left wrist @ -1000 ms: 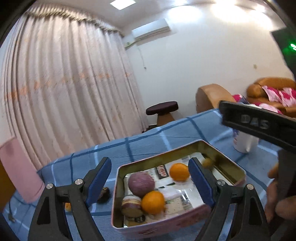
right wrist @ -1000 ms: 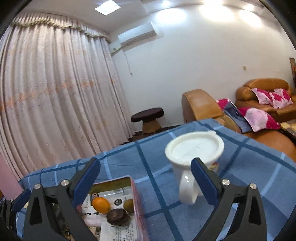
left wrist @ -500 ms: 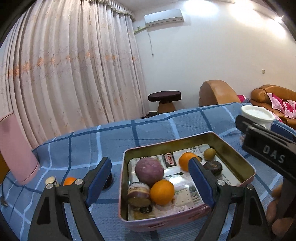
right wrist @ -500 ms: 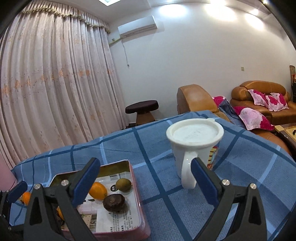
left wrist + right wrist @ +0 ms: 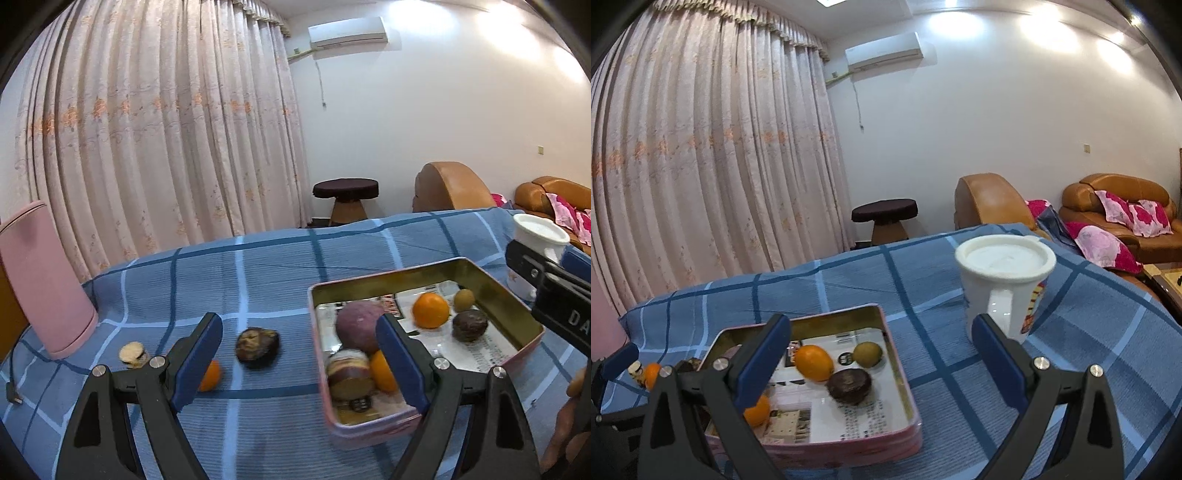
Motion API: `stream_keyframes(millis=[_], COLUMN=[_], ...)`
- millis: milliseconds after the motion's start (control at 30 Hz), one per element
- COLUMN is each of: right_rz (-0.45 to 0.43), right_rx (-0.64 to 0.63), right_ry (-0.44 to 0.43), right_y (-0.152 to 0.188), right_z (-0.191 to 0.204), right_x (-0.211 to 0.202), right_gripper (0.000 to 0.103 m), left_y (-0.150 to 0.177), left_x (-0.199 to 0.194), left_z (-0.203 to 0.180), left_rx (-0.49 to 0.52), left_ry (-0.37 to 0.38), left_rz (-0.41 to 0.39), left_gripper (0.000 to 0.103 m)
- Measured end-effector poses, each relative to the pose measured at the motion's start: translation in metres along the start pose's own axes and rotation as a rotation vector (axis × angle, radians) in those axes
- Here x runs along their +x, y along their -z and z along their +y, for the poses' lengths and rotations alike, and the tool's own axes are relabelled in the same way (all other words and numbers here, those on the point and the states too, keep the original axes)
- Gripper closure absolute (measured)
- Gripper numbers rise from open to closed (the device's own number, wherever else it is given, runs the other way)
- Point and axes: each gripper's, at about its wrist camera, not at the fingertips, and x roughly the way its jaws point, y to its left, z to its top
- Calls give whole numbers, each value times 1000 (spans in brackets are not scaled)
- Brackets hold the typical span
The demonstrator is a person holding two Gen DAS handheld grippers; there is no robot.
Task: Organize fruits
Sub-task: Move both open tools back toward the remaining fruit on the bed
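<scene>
A pink tin tray (image 5: 517, 295) (image 5: 897, 373) lined with printed paper holds a purple round fruit (image 5: 356, 325), two oranges (image 5: 430, 310) (image 5: 813, 362), a dark wrinkled fruit (image 5: 470, 325) (image 5: 849, 386), a small green-brown fruit (image 5: 868, 354) and a cut sweet potato (image 5: 349, 373). On the blue checked cloth left of the tray lie a dark wrinkled fruit (image 5: 257, 343), a small orange (image 5: 210, 374) and a pale cut piece (image 5: 133, 354). My left gripper (image 5: 299, 358) is open and empty above the cloth. My right gripper (image 5: 882, 362) is open and empty over the tray's right side.
A white lidded mug (image 5: 1004, 284) (image 5: 537, 251) stands right of the tray. A pink cylinder (image 5: 44, 280) stands at the cloth's left edge with a cable beside it. Curtains, a stool (image 5: 345, 197) and brown sofas (image 5: 1123, 206) lie beyond the table.
The left view has swung left, so the tray now sits to the right and the loose fruits on the cloth show between the fingers. The right view has dropped slightly toward the tray.
</scene>
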Motion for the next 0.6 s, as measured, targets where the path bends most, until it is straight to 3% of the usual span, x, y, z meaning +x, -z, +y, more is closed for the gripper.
stream_keyframes(millis=[467, 600], right_rz=[34, 45], right_rx=[-17, -30], right_ry=[-62, -98], right_y=[9, 12], right_z=[40, 58], right_x=[-1, -1], right_gripper=[2, 7], left_y=[5, 7], left_x=[4, 7], left_z=[43, 61], left_rx=[-50, -65], left_ry=[-24, -43], left_rz=[25, 33], left_gripper=[17, 17])
